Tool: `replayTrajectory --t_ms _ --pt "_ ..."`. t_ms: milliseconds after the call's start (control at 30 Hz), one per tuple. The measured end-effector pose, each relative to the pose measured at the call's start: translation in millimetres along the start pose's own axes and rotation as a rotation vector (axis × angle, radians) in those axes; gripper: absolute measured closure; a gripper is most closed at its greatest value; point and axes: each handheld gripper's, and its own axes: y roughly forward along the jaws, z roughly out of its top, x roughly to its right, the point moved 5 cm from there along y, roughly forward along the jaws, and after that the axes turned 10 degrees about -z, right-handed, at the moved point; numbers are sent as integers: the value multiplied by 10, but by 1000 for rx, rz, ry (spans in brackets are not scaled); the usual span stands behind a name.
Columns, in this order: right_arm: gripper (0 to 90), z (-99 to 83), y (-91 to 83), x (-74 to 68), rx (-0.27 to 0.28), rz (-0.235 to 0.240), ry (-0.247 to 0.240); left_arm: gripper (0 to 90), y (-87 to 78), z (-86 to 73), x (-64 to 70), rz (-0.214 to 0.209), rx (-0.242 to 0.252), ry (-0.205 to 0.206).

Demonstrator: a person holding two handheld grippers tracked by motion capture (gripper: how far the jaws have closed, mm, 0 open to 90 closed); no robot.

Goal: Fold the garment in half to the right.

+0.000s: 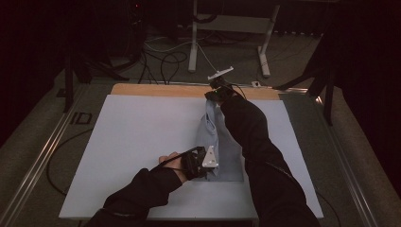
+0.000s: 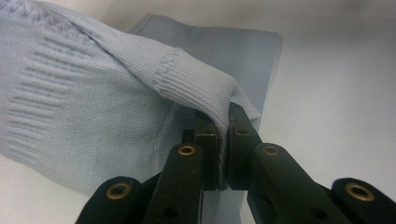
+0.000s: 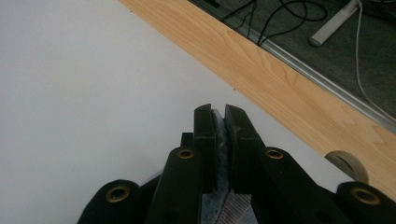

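Observation:
A pale blue knit garment [image 1: 222, 142] lies stretched lengthwise on the white sheet [image 1: 137, 137] covering the table. My left gripper [image 1: 208, 163] is shut on a ribbed edge of the garment [image 2: 196, 84] at its near end; in the left gripper view the knit fold is pinched between the jaws of the left gripper [image 2: 223, 116]. My right gripper [image 1: 213, 94] is at the far end, shut on the garment's other end. In the right gripper view blue-grey fabric [image 3: 219, 140] is clamped between the jaws of the right gripper [image 3: 217, 112], above the white sheet.
A strip of bare wooden table edge [image 1: 165, 90] runs along the far side, also in the right gripper view as the wooden edge [image 3: 261, 65]. Beyond it are floor cables [image 1: 165, 61] and white desk legs [image 1: 193, 42]. Metal rails [image 1: 42, 151] flank the table.

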Motion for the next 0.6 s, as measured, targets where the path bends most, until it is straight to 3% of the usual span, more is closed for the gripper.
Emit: replayTrajectory --t_ms 300,467,600 --pt "842 -135 39 122 -5 13 16 869 219 136 21 -10 -26 25" --pt "840 -205 53 180 -9 21 27 864 314 215 9 -46 -2 56" --pt "841 -304 62 229 -20 32 35 864 366 228 7 -68 -20 74"
